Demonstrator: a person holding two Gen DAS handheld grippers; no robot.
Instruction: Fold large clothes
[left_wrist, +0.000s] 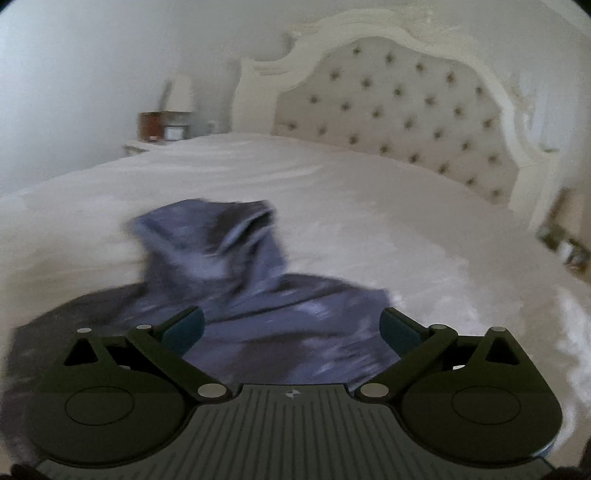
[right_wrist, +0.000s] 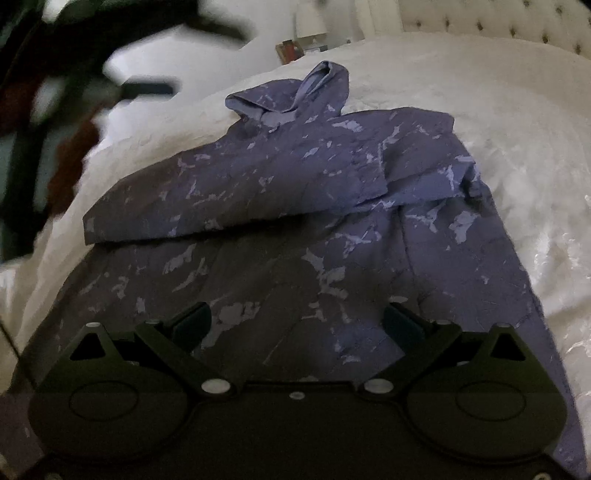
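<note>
A purple hoodie (right_wrist: 295, 206) with pale, ragged splotches is lying on the bed (right_wrist: 480, 92), spread over a white, softly wrinkled cover with a slight sheen. In the right wrist view its fabric is looking matte and lightly creased; one sleeve (right_wrist: 229, 195) is lying folded across the chest as a broad flat band, and the hood (right_wrist: 295, 96) is bunching into a rumpled peak at the far end, toward the headboard.

The right hand-held gripper (right_wrist: 297, 325) is hovering over the lower body of the garment with its two dark, teal-padded fingers spread wide apart, gripping nothing.

The left hand-held gripper (left_wrist: 291, 328) is likewise standing wide open and empty above the near part of the hoodie (left_wrist: 236, 280), which is appearing blurred in that view, its hood rising as a crumpled hump.

Behind the bed, a cream headboard (left_wrist: 399, 118) is showing button-tufted padding inside a curved, carved frame. A lamp (left_wrist: 181, 92) with a pale shade is standing on a bedside table (left_wrist: 140, 146), too blurred for detail.
</note>
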